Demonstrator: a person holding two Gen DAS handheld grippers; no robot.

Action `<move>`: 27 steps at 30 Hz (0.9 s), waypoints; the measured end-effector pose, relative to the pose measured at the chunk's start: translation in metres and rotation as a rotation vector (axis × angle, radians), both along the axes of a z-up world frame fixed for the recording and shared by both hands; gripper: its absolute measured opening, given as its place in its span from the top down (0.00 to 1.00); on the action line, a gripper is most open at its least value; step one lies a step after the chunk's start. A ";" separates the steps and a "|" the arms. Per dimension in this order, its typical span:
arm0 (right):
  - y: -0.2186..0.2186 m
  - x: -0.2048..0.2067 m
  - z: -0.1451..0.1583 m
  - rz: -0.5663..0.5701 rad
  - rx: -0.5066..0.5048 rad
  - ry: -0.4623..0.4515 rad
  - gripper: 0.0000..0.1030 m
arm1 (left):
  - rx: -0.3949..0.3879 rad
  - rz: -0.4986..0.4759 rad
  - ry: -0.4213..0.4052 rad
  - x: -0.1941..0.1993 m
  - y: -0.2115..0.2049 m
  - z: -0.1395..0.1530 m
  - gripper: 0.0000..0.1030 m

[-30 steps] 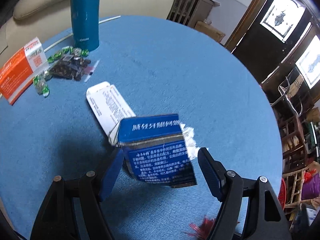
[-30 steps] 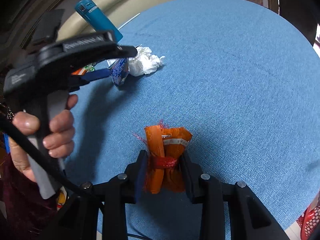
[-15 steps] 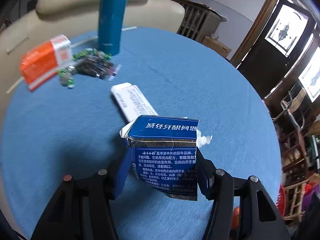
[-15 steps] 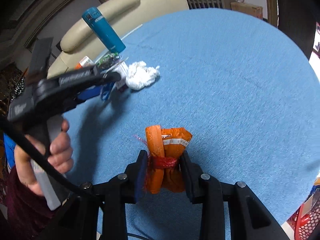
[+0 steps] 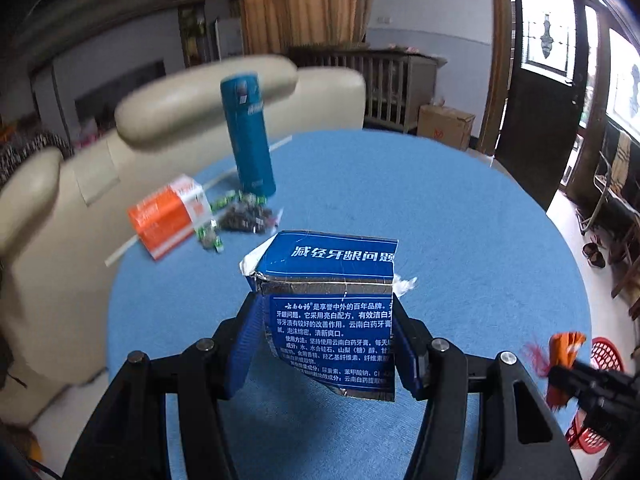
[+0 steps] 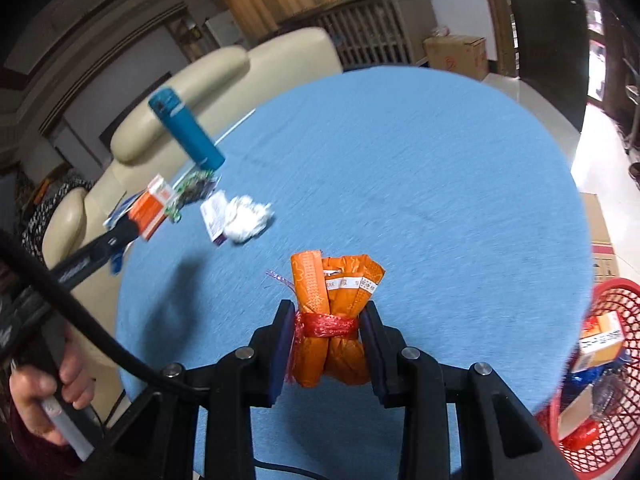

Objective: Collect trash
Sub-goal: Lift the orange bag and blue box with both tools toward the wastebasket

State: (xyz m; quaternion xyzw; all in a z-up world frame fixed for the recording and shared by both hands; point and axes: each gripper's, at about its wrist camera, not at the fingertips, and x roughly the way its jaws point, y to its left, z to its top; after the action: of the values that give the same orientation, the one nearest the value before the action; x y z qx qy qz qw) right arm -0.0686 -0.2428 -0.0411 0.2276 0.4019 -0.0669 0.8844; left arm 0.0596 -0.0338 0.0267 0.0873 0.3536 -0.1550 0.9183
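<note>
We work over a round blue table (image 5: 460,220) beside a cream sofa (image 5: 80,200). Our left gripper (image 5: 326,340) pinches a torn blue box (image 5: 332,320) above the cloth; our right gripper (image 6: 326,344) clamps an orange bundle (image 6: 332,320) near a red basket (image 6: 616,420).

Ahead of the tongs and to the left, a teal flask (image 5: 249,136) stands upright on the round blue tablecloth (image 5: 460,216), with a cream sofa (image 5: 192,96) just behind it past the table's far edge. Further ahead, curtains (image 5: 304,4) hang over a slatted cabinet (image 5: 384,80). A cardboard box (image 5: 446,126) sits on the floor ahead and right, beside a dark door (image 5: 540,80).
</note>
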 end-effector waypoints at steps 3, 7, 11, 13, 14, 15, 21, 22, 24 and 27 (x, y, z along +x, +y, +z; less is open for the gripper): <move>-0.009 -0.010 0.009 -0.030 -0.007 -0.031 0.65 | 0.012 -0.031 -0.048 -0.018 -0.007 0.014 0.41; -0.016 -0.027 0.026 -0.054 -0.021 -0.079 0.65 | 0.015 -0.072 -0.096 -0.039 -0.014 0.031 0.40; -0.019 -0.045 0.041 -0.056 -0.050 -0.134 0.65 | 0.014 -0.110 -0.128 -0.054 -0.024 0.042 0.40; -0.020 -0.053 0.047 -0.054 -0.056 -0.160 0.65 | 0.011 -0.131 -0.137 -0.060 -0.029 0.047 0.40; -0.021 -0.057 0.049 -0.053 -0.060 -0.173 0.65 | 0.012 -0.138 -0.141 -0.064 -0.031 0.049 0.40; -0.021 -0.060 0.051 -0.053 -0.064 -0.183 0.65 | 0.014 -0.145 -0.148 -0.068 -0.034 0.050 0.40; -0.028 -0.081 0.056 -0.064 -0.085 -0.219 0.65 | 0.028 -0.192 -0.179 -0.087 -0.051 0.056 0.40; -0.030 -0.085 0.056 -0.070 -0.082 -0.222 0.65 | 0.031 -0.201 -0.181 -0.090 -0.054 0.056 0.40; -0.033 -0.089 0.055 -0.080 -0.079 -0.225 0.65 | 0.039 -0.214 -0.187 -0.095 -0.060 0.057 0.40; -0.038 -0.096 0.054 -0.096 -0.069 -0.232 0.65 | 0.049 -0.233 -0.192 -0.102 -0.067 0.057 0.40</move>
State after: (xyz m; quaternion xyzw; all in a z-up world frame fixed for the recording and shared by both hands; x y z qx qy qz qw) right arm -0.1641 -0.2813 0.0127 0.2220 0.2829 -0.0960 0.9282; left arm -0.0422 -0.1010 0.0834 0.1643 0.2555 -0.2428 0.9213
